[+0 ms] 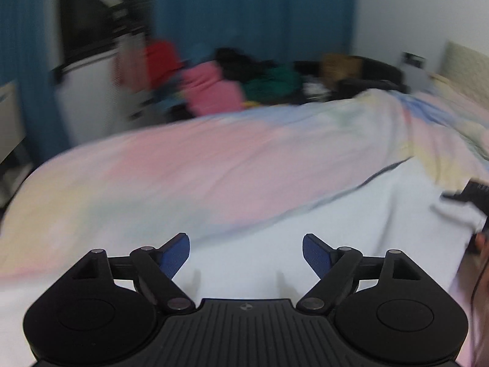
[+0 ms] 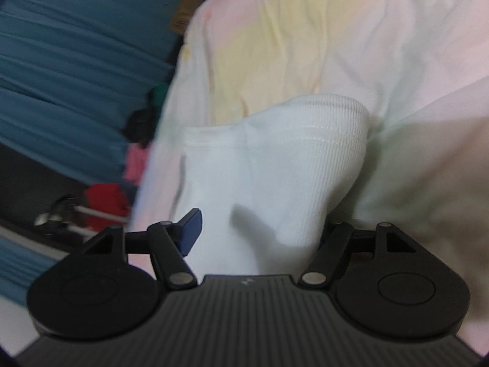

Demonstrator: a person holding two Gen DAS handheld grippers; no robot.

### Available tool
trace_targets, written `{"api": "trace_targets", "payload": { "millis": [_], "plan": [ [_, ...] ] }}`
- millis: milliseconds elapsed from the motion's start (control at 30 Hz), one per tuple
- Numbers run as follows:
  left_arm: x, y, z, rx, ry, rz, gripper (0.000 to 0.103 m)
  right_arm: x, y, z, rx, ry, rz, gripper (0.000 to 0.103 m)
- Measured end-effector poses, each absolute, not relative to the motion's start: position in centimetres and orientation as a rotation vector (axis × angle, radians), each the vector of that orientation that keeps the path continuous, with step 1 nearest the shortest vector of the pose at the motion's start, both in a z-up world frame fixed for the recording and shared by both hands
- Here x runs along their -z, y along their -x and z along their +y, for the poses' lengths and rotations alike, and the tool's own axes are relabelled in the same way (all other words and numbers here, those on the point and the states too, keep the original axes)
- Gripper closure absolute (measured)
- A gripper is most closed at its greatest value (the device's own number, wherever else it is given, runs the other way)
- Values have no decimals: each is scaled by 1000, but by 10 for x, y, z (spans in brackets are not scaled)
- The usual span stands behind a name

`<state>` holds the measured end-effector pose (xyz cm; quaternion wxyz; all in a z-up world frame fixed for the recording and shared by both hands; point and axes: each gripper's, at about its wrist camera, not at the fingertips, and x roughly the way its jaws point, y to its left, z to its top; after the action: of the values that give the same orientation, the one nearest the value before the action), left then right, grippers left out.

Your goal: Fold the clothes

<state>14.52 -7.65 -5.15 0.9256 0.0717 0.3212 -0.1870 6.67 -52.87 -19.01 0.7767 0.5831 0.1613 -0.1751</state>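
Pastel pink, yellow and blue bedding covers the bed (image 1: 232,165), with a blurred heap of red, pink, green and black clothes (image 1: 244,82) along its far edge. The left gripper (image 1: 246,255) hovers with fingers spread wide, empty, over the white ribbed garment (image 2: 275,165). The right gripper (image 2: 256,232) stands open around a fold of it, one finger hidden behind the cloth.

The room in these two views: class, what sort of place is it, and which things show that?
Probably a bedroom: a bed under a pastel sheet, blue curtains, heaped clothes.
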Motion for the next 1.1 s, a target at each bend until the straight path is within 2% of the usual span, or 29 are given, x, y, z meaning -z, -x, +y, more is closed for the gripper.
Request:
{"api": "trace_targets", "payload": {
  "millis": [100, 267, 433, 633, 700, 833, 933, 1100],
  "plan": [
    [57, -104, -18, 306, -76, 651, 20, 195, -63, -528, 295, -1291, 315, 32],
    [74, -81, 21, 126, -113, 566, 20, 204, -69, -518, 270, -1237, 331, 35],
    [97, -104, 32, 79, -16, 652, 20, 190, -72, -511, 256, -1187, 315, 32],
    [113, -103, 27, 64, -52, 663, 17, 167, -67, -507, 153, -1200, 152, 32],
    [112, -103, 23, 63, -57, 667, 15, 168, -74, -504, 162, -1166, 189, 32],
    [119, -109, 18, 64, -52, 672, 14, 190, -96, -508, 242, -1165, 384, 35],
    [126, -116, 12, 60, -58, 673, 13, 191, -102, -506, 219, -1143, 375, 32],
    [131, -118, 7, 56, -79, 674, 9, 174, -108, -508, 116, -1165, 244, 32]
  ]
}}
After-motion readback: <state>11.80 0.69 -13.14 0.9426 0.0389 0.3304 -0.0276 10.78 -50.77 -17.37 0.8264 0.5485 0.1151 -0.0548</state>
